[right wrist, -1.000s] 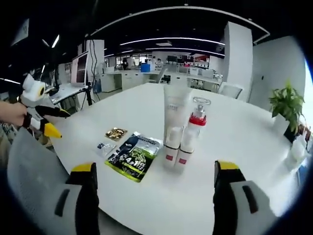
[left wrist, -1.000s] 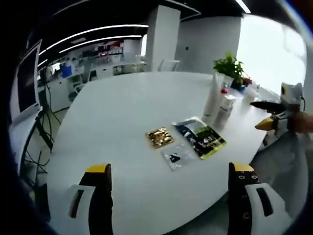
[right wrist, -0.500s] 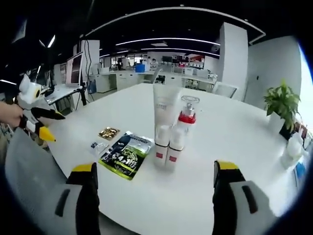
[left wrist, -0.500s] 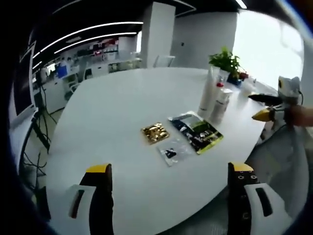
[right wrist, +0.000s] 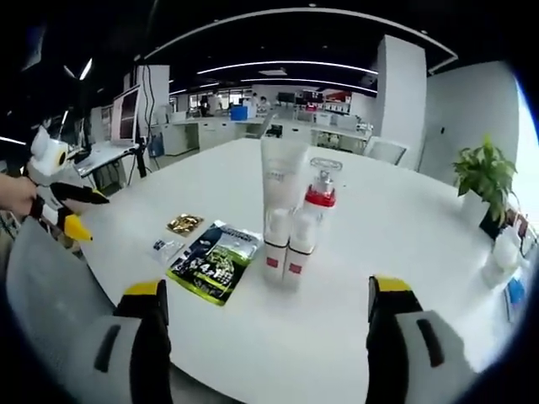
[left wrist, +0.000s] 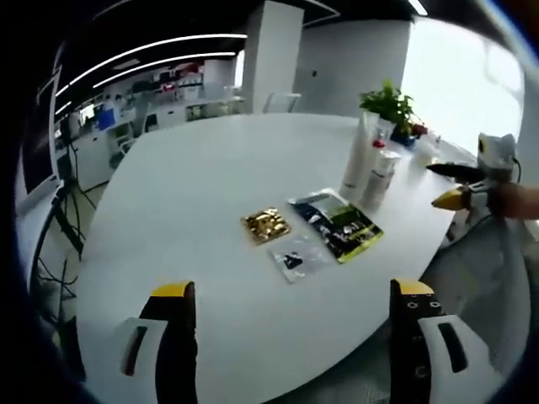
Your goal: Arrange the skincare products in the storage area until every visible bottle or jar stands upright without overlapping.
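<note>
Items on the white bench (right wrist: 404, 252), as we see them:

- Right gripper (right wrist: 263, 341): jaws spread wide, holding nothing. Straight ahead of it stand a tall white tube (right wrist: 280, 202) and a red-collared pump bottle (right wrist: 306, 227), both upright, side by side and touching.
- Ahead and left of it: a dark green sachet (right wrist: 212, 262) lying flat; beyond that, a small clear packet (right wrist: 166, 248) and a gold packet (right wrist: 184, 224).
- Left gripper (left wrist: 290, 345): jaws spread, holding nothing. The three packets lie ahead of it, the two bottles beyond them to the right.
- Potted plant (right wrist: 484, 181): far right.
</note>
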The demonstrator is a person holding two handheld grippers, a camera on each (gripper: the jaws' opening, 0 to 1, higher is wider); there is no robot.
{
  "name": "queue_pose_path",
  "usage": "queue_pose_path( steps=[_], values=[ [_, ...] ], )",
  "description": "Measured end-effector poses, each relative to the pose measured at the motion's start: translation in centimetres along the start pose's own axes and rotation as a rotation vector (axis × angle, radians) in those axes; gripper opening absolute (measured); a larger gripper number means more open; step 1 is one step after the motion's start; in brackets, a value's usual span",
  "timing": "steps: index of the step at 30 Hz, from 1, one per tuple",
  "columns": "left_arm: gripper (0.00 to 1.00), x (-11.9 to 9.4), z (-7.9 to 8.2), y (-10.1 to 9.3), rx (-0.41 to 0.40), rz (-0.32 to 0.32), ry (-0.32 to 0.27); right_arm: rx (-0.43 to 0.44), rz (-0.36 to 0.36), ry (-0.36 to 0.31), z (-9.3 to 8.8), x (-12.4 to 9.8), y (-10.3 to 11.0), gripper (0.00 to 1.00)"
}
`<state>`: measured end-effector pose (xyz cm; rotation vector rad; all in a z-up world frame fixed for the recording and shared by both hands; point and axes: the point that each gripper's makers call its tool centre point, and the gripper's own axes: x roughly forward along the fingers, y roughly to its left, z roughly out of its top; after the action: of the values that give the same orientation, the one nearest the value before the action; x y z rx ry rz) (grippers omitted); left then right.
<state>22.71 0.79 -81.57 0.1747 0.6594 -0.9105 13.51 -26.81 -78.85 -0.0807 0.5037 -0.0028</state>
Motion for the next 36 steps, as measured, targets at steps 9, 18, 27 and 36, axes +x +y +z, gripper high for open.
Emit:
queue_pose_path(
  steps=[9,18,27,36],
  values=[
    [0.92,-0.05,0.00,0.11,0.002,0.003,0.000,-0.014,0.003,0.009,-0.17,0.16,0.13,0.99],
    [0.93,0.00,0.10,0.29,-0.002,0.003,-0.004,-0.016,-0.004,0.021,-0.31,0.30,0.07,0.99],
    [0.94,-0.02,0.22,0.40,0.007,0.007,-0.012,-0.021,-0.005,0.036,-0.55,0.47,0.05,0.99],
    [0.96,-0.07,0.24,0.71,-0.011,0.014,-0.017,-0.016,-0.005,0.045,-0.81,0.64,-0.15,0.99]
  ],
)
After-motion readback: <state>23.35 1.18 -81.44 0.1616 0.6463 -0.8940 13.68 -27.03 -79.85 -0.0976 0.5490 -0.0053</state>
